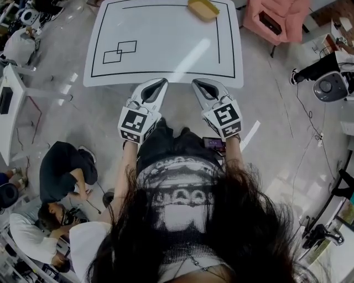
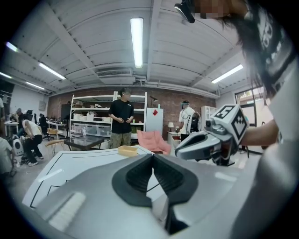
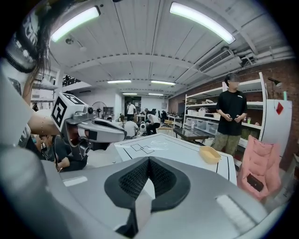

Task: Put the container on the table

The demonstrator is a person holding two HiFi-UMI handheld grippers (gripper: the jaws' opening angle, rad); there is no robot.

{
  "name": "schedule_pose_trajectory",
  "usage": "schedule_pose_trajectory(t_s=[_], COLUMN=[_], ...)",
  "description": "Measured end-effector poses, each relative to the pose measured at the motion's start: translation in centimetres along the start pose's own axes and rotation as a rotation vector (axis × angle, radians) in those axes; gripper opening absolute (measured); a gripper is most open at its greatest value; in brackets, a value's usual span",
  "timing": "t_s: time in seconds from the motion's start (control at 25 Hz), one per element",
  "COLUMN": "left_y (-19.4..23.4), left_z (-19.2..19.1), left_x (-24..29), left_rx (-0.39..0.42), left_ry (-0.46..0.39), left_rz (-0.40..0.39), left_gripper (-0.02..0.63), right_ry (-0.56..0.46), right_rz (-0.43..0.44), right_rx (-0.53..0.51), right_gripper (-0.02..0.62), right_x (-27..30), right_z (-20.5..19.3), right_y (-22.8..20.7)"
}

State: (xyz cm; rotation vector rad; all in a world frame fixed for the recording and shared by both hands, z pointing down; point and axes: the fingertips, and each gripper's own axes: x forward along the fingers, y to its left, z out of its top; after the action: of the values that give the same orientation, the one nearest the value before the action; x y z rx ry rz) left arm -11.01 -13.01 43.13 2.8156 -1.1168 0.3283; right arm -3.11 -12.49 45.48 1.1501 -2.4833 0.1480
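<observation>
Workshop floor (image 1: pixel 276 127) pale grey; white rectangular table with black ruled outlines (image 1: pixel 166 38) stands ahead of the person (image 1: pixel 182 221). Shallow yellow plastic container (image 1: pixel 203 9) rests upright on the table's far right corner, well apart from both tools. Grey two-jaw left gripper (image 1: pixel 160 83) and grey two-jaw right gripper (image 1: pixel 196 83) hang side by side at the table's near edge, tips pointing toward the table. Left jaws pressed together, gripping nothing. Right jaws likewise together, nothing held. Neither touches the container.
</observation>
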Motion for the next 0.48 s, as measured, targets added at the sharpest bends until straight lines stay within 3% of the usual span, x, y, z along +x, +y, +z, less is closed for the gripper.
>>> schedule_pose_trajectory(t_s=[0.48], left_y=[-3.8], left_z=[-0.6], left_x=[-0.6], left_rx=[0.003], left_ry=[0.016], left_rz=[0.002], left_gripper=[0.000], right_ry=[0.003], right_rz=[0.036], right_rx=[-0.011], right_gripper=[0.003], right_x=[-2.6], right_z=[-1.5], right_y=[1.1])
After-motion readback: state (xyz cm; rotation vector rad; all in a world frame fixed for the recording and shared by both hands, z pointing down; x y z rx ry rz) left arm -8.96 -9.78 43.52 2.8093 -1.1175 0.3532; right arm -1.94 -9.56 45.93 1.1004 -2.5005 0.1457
